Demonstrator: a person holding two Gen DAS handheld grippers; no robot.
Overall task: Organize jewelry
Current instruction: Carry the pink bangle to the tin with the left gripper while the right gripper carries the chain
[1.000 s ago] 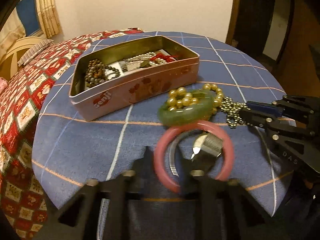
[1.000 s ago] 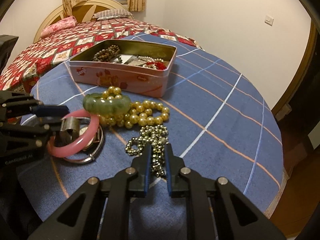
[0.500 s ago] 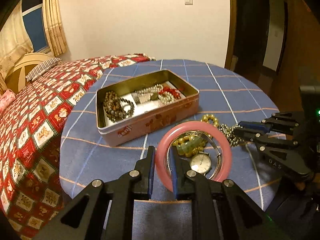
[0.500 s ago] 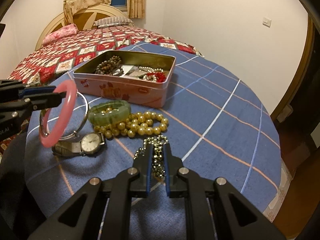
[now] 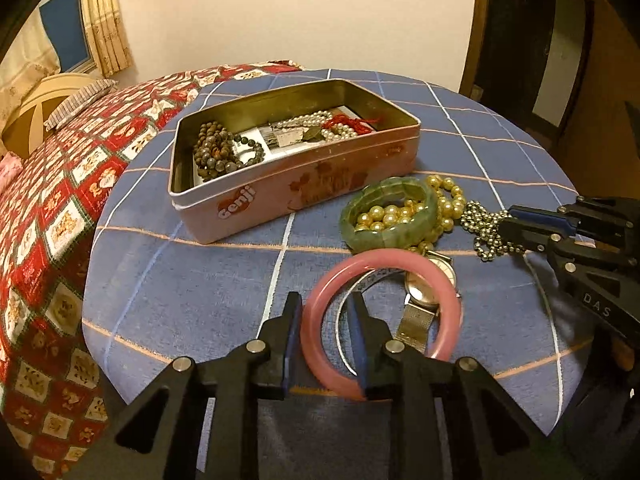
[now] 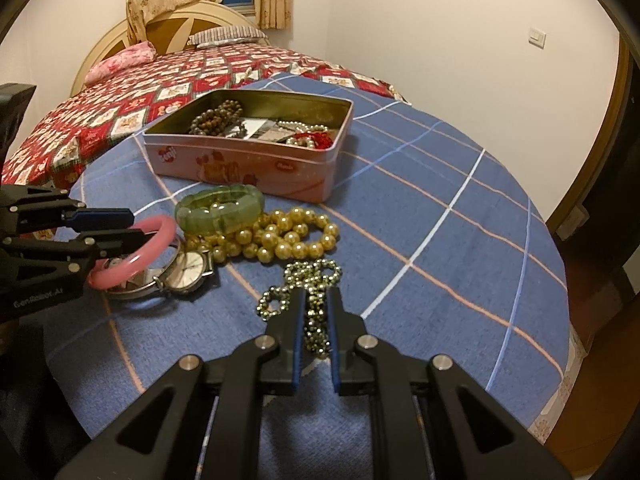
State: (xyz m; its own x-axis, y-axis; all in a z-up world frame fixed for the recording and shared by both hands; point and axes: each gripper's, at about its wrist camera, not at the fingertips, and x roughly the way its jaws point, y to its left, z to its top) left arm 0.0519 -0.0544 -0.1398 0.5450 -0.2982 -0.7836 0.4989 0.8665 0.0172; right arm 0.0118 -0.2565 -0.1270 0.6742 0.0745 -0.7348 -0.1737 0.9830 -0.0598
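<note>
A pink bangle (image 5: 400, 258) leans over a wristwatch (image 5: 430, 284) and a thin silver bangle (image 5: 342, 320) on the blue checked tablecloth. My left gripper (image 5: 325, 300) straddles the pink bangle's near rim with its jaws opening. The rim lies against the left pad, with a gap to the right one. My right gripper (image 6: 316, 294) is shut on a metal bead chain (image 6: 312, 272) that rests on the cloth. A green stone bracelet (image 6: 220, 208) lies on a string of gold pearls (image 6: 288, 236). Behind them, the open pink tin (image 5: 304, 184) holds several bead strings.
The round table's edge (image 6: 560, 320) drops off to the right, toward a dark doorway. A bed with a red patterned quilt (image 5: 60, 200) borders the table on the left. Bare cloth (image 6: 420, 200) lies right of the tin.
Half a second ago the left gripper held the pink bangle upright above the table. Now the bangle is tilted down onto the watch and the jaws stand wider. The right gripper has not moved.
</note>
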